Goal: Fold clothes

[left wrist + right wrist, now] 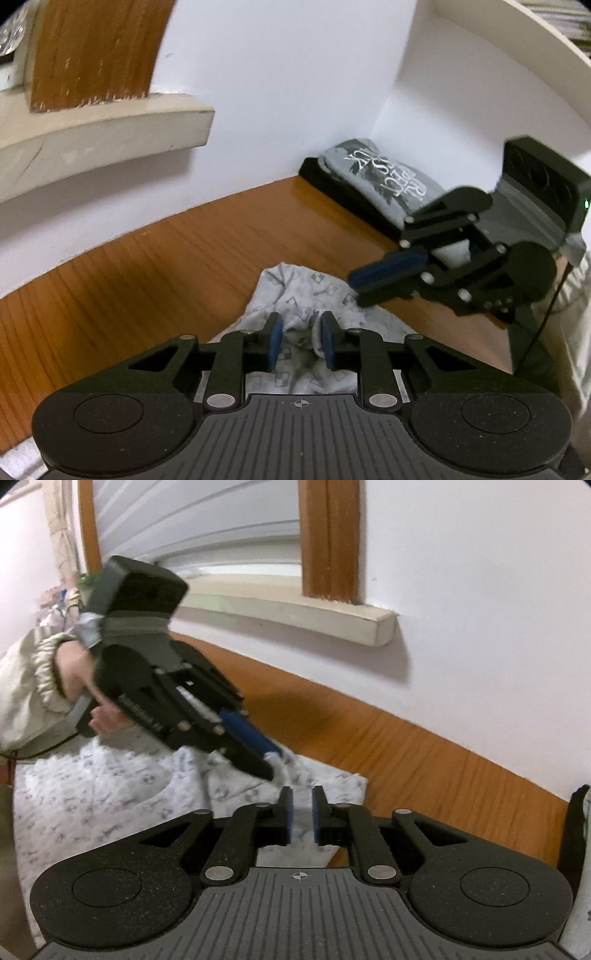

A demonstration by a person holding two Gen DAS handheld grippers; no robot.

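Note:
A white garment with a small grey print (295, 291) lies crumpled on the wooden table (147, 266); it spreads wide in the right wrist view (110, 794). My left gripper (301, 341) has a bunched fold of this cloth between its blue pads (275, 341); the jaws stand narrowly apart around it. It shows from the side in the right wrist view (271, 766), with white cloth at its tips. My right gripper (302, 818) has its jaws nearly closed, a narrow gap between the pads, over the garment's edge. It also shows in the left wrist view (356, 286), tips at the cloth.
A folded grey T-shirt with white lettering (384, 177) lies on a black garment (332, 184) in the back right corner by the white wall. A beige window sill (295, 616) juts out above the table. A person's sleeved arm (33, 686) is at the left.

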